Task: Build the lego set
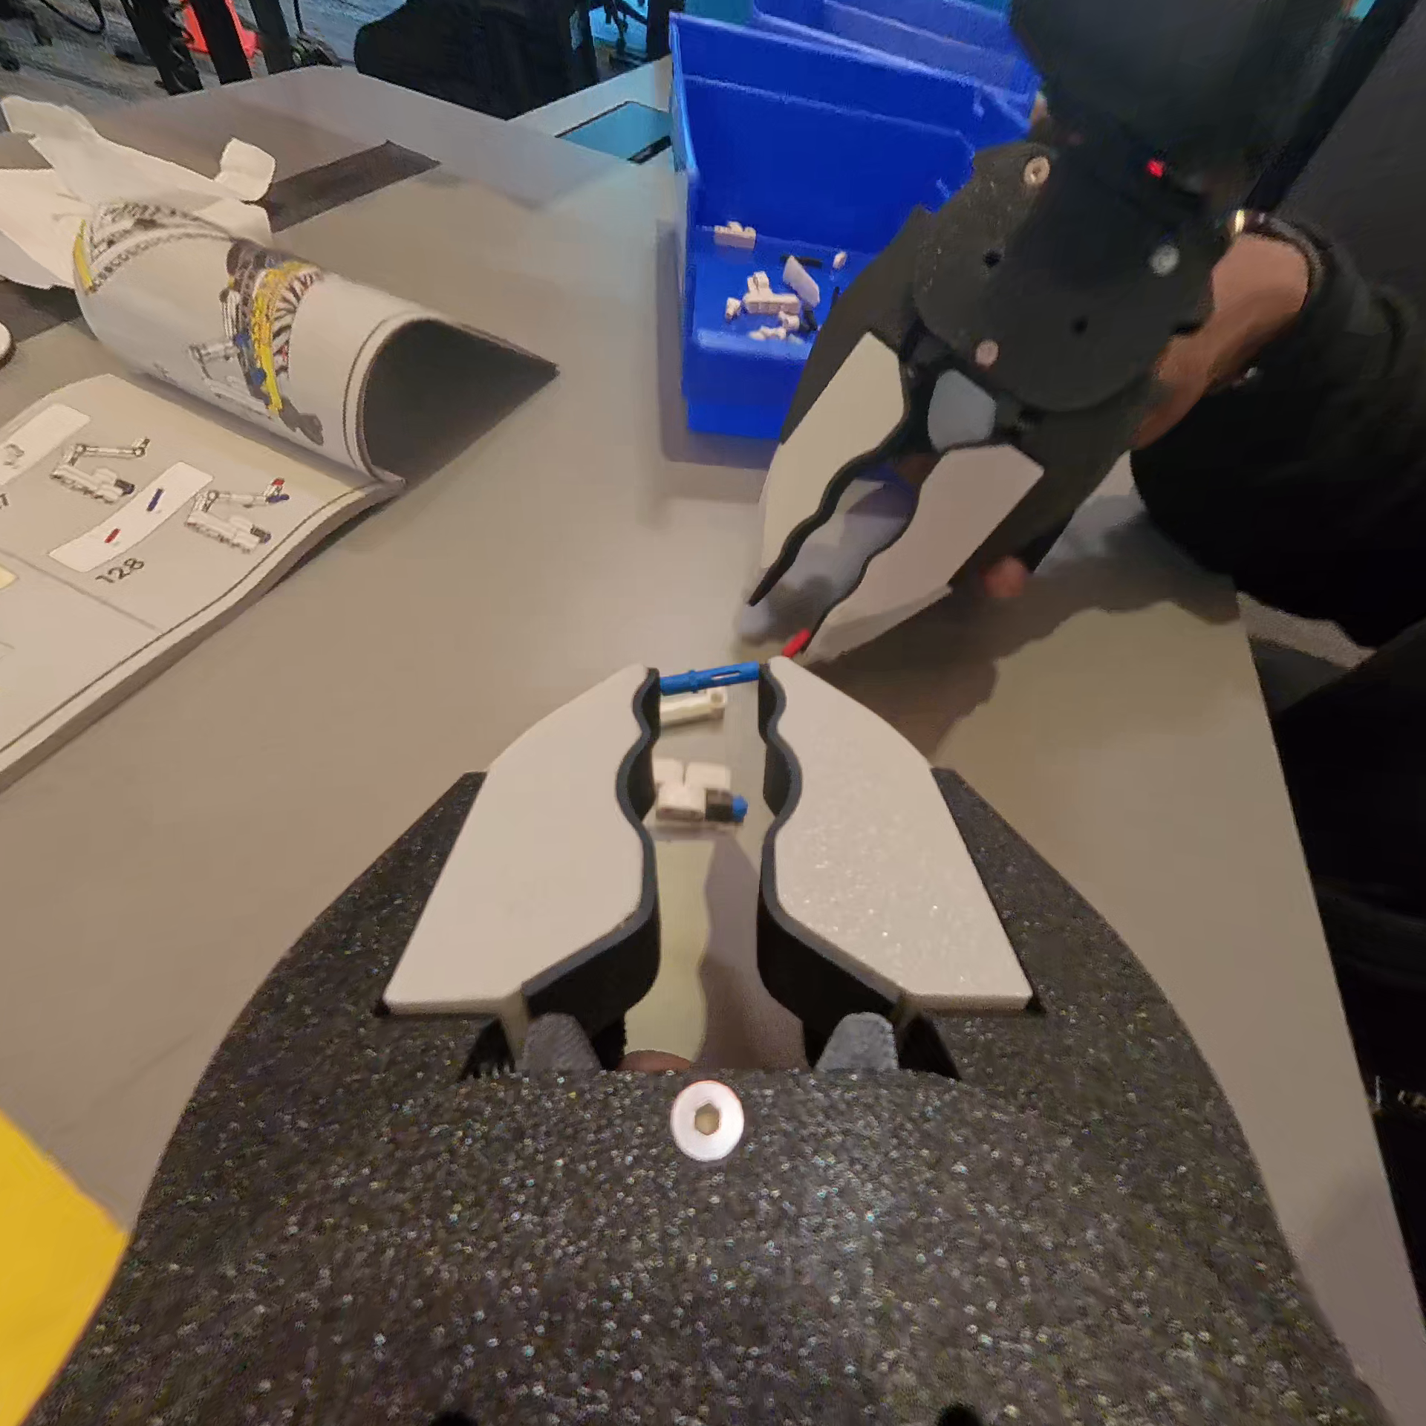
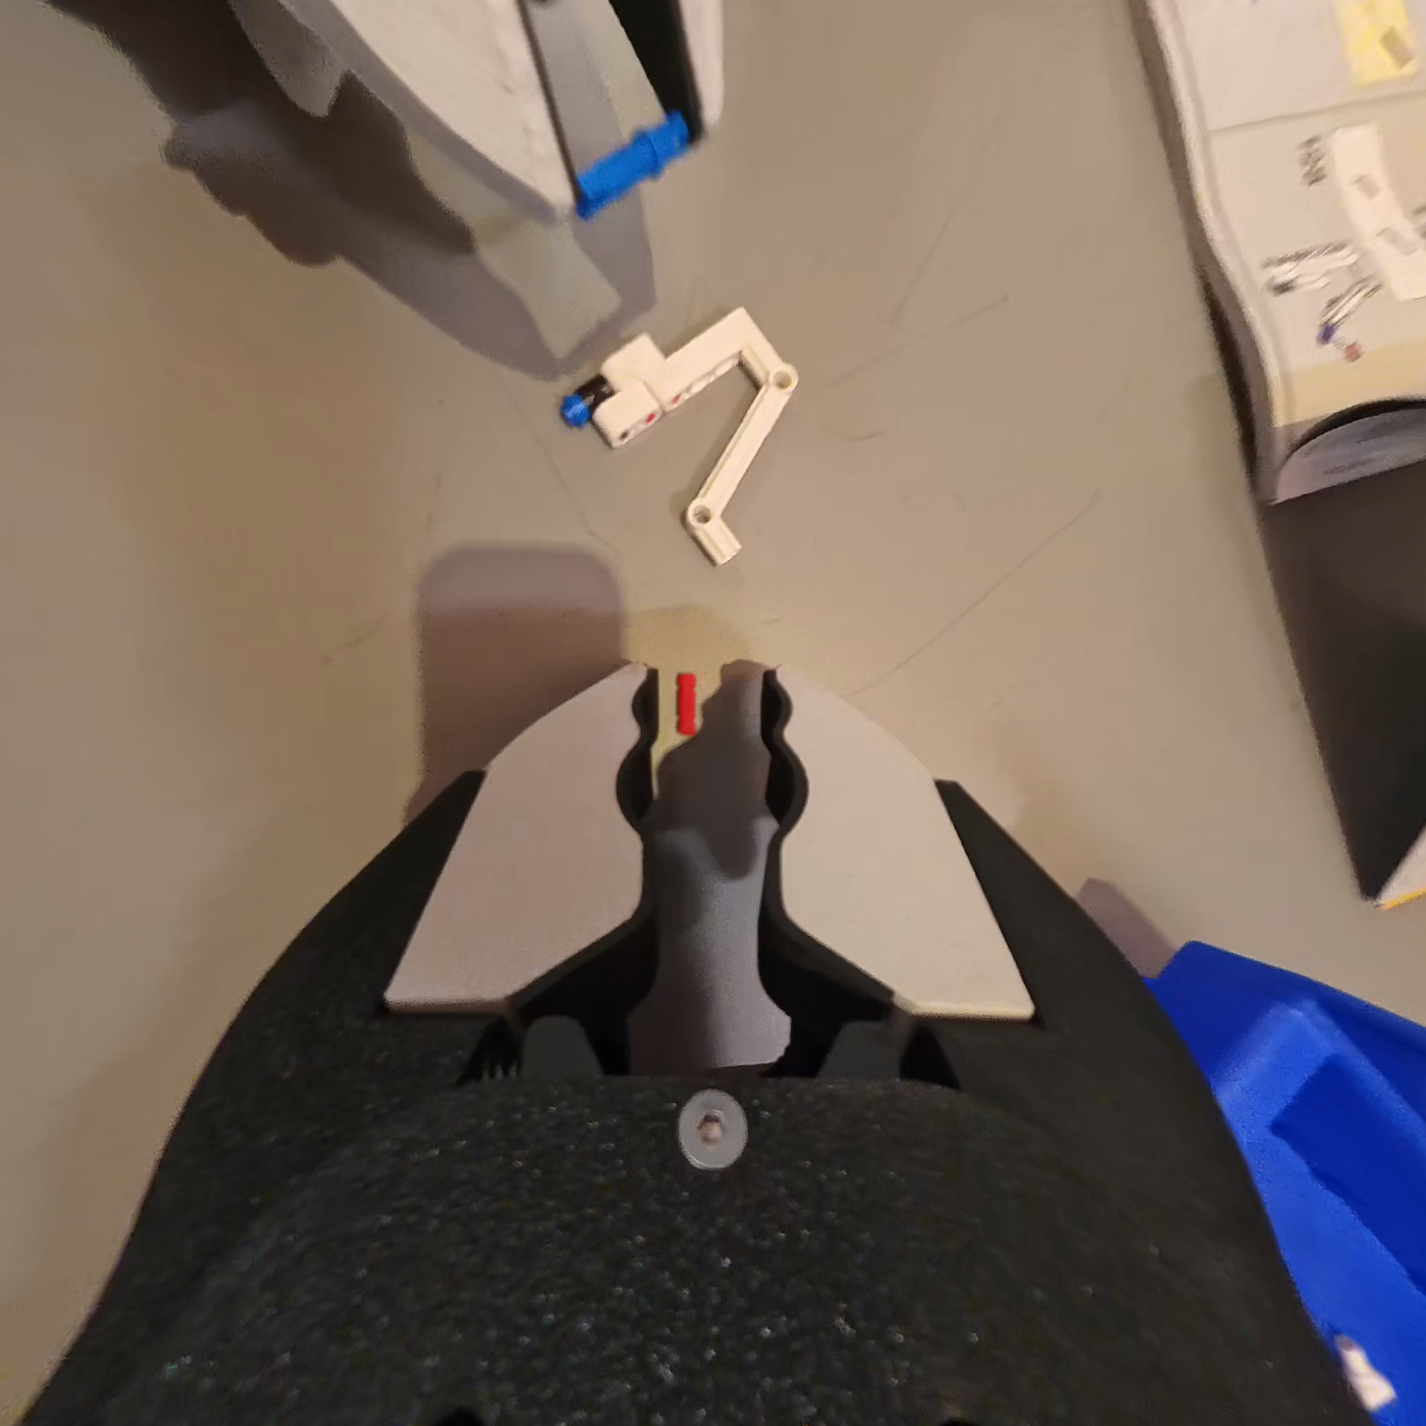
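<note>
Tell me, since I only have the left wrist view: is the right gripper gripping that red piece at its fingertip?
Observer: No. The right wrist view shows the right gripper open. The red pin lies between its fingers with a gap on each side.
Operator: And the white bits below the blue pin that my left gripper holds?
Observer: They are one white linkage, a blocky end with a blue stub and then a thin zigzag arm, lying flat on the table.
</note>
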The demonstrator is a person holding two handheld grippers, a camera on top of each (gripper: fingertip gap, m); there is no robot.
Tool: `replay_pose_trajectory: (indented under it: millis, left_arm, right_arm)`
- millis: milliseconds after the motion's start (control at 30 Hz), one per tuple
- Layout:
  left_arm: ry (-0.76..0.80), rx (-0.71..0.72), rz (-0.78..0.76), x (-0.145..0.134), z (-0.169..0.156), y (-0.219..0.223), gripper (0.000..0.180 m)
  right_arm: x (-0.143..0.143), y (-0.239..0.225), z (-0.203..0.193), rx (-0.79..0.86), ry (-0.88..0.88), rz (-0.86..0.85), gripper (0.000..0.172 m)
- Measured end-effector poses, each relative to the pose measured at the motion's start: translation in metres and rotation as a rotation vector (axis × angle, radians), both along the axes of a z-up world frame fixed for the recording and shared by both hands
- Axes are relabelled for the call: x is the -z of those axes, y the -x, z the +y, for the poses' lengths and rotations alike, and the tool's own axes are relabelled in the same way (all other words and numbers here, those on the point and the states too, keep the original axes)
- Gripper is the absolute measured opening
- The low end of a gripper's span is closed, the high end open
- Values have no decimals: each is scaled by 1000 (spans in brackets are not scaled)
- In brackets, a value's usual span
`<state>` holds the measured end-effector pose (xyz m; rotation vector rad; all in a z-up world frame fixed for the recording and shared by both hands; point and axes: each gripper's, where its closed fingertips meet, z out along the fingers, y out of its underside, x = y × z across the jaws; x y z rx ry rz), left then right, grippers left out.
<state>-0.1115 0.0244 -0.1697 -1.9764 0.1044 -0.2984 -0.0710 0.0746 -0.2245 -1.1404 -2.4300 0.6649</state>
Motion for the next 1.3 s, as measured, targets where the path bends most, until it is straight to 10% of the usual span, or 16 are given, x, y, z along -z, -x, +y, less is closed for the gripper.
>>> replay_pose_trajectory:
  millis: [633,1300]
  left_arm:
    - [-72,-53,20,1,16,4,24]
    - [-237,147,1034,15,18,-16,24]
  right_arm:
    - [-35,41,-30,-164,-97,525,25]
    - [-44,31,-43,52,620,52,20]
